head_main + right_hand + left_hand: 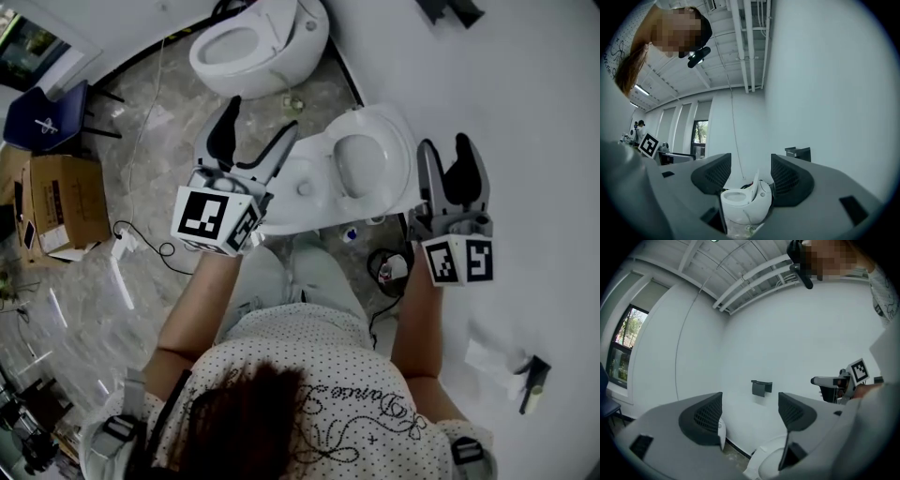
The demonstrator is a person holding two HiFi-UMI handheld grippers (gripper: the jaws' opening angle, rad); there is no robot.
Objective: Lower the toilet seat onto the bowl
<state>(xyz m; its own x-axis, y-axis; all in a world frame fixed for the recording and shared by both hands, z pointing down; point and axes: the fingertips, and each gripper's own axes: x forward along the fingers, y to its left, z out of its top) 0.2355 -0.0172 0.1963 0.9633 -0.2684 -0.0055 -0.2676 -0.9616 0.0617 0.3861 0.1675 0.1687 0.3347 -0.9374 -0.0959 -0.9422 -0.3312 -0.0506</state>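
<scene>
**Both grippers open at the toilet**

Seen from the head camera, a person in a dotted shirt (309, 375) stands over a white toilet (314, 192) with a gripper in each hand. The left gripper (262, 117) hangs over the toilet's left side. Its jaws are spread wide with nothing between them, and its own view (750, 408) shows only bare wall in the gap. The right gripper (444, 145) is held just right of the toilet, against the pale wall (525, 112). Its jaws also stand well apart and grip nothing.

The seat (398, 155), a white ring around a grey oval, shows between the two grippers on the wall side of the toilet. It seems to lean up toward the wall rather than lie on the bowl, though the steep angle makes this hard to judge.

Farther off, a second toilet (253, 47) stands on the marbled floor (159, 141) (the right gripper view frames it (743, 204) in the gap between its jaws). A dark holder (761, 387) is fixed to the wall beyond. At the far left are a box (61, 202) and a blue chair (47, 117).
</scene>
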